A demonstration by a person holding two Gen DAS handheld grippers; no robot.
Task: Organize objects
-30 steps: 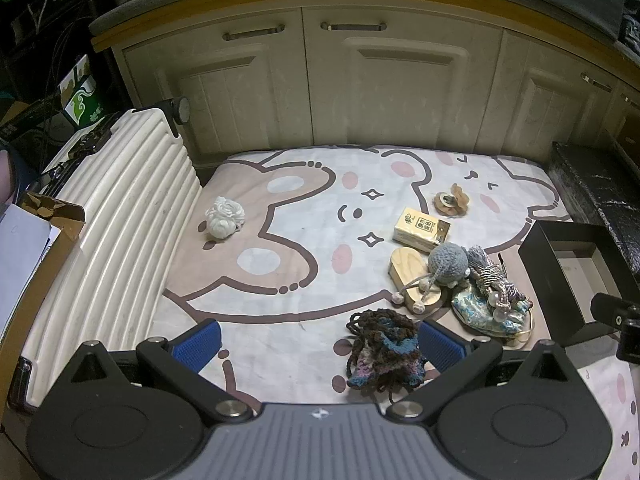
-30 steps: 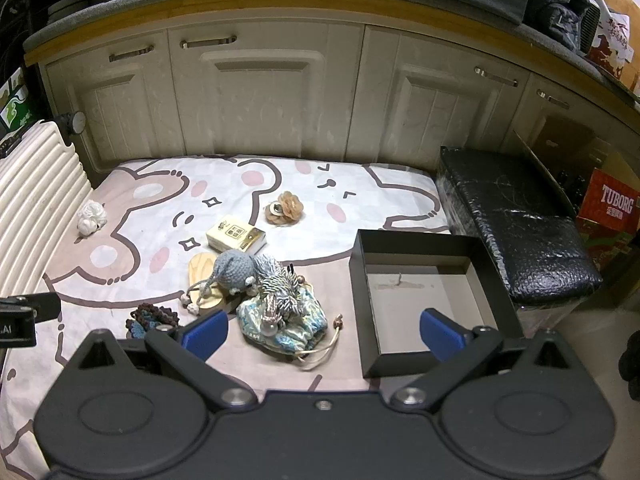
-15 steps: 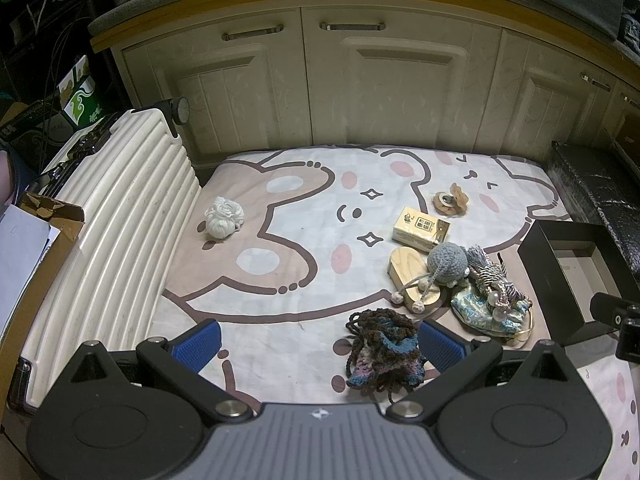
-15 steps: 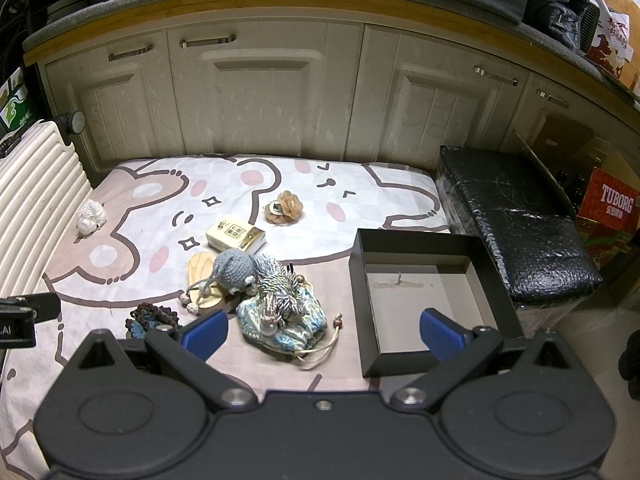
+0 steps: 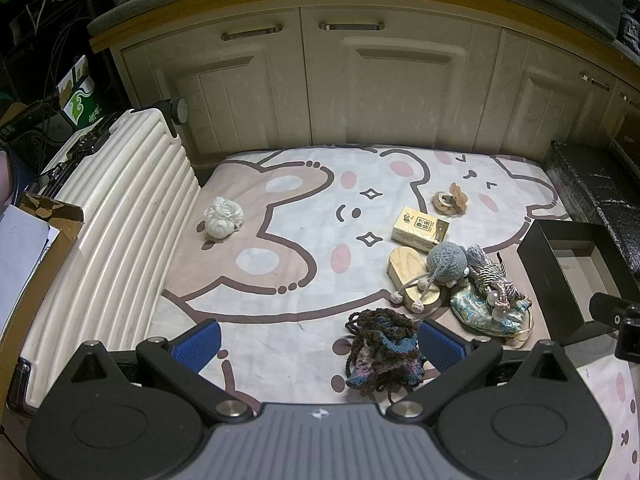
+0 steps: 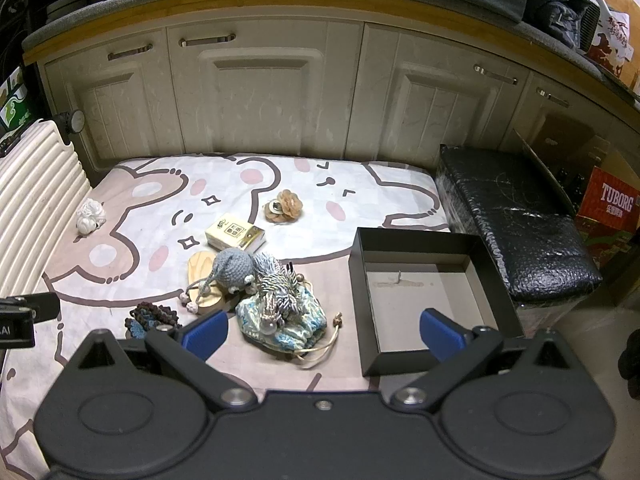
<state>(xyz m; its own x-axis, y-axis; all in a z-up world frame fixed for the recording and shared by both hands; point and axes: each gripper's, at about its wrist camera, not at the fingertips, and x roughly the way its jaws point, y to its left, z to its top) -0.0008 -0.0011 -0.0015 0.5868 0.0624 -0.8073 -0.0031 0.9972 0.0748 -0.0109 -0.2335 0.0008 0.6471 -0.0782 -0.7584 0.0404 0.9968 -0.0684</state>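
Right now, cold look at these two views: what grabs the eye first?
The cartoon bear blanket spread over the floor before the cabinets, and the clump of small things near its middle: grey crochet ball on a wooden block, beside a patterned drawstring pouch. Right of the clump sits an open black box, and a white yarn ball lies alone near the ribbed suitcase. Both claws are open.

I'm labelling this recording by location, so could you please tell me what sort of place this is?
Probably a home kitchen floor: cream cabinet doors under a wooden-edged counter stand behind a cartoon bear mat spread with small household items. A ribbed white suitcase lies at the left.
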